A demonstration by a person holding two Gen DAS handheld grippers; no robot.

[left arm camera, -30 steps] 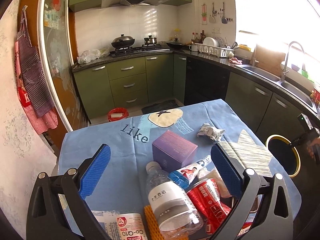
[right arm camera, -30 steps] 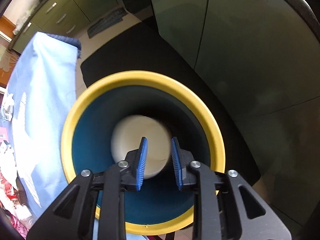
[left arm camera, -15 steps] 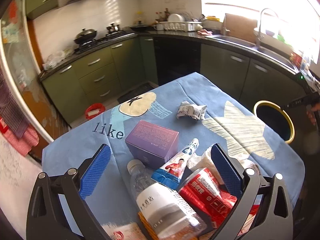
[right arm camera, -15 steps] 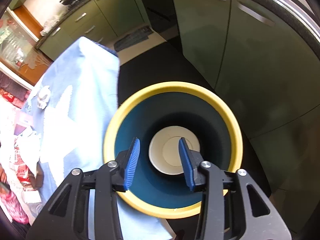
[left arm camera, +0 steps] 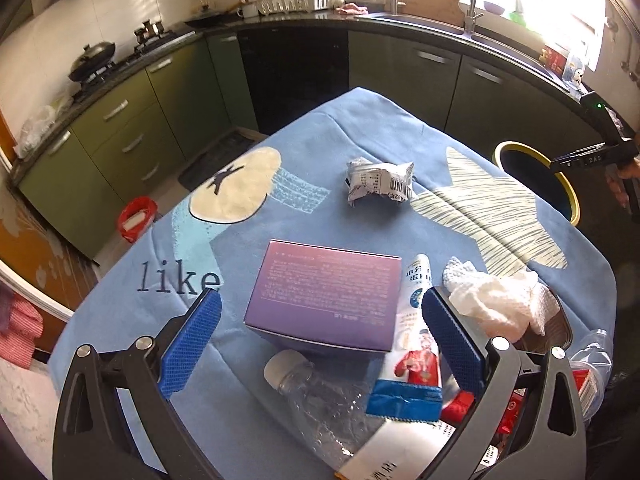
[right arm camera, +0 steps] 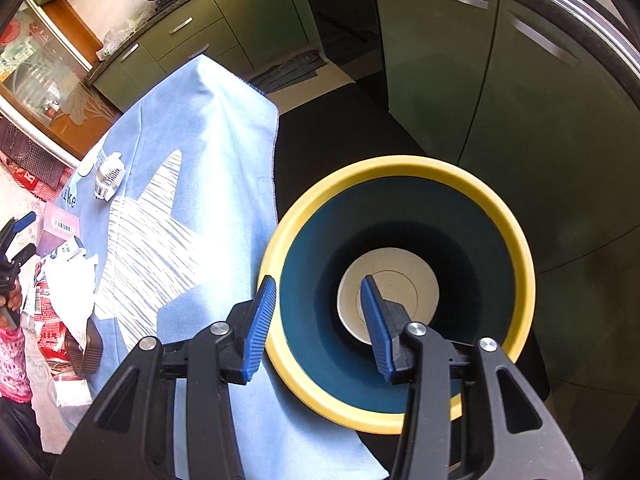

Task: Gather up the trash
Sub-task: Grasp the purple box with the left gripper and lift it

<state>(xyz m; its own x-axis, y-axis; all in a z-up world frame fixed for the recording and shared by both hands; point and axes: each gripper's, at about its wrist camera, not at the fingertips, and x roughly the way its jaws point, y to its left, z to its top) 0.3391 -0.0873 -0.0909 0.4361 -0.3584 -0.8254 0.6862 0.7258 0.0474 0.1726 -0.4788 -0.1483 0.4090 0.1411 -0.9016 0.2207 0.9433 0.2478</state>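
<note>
Your right gripper (right arm camera: 318, 322) has lifted above the bin (right arm camera: 516, 240).
Its empty jaws are opening; your left gripper (left arm camera: 320, 338), spread wide, now frames the purple box (left arm camera: 324, 294).

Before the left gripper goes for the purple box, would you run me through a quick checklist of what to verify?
1. Left gripper open and empty: ok.
2. Purple box lies between the pads: ok.
3. Tube leans on the box, may get pinched: not ok.
4. Plastic bottle clear of the jaws: cannot tell.
5. Right gripper empty, jaws opening: ok.
6. Bin has room; only a white disc at the bottom: ok.
</note>
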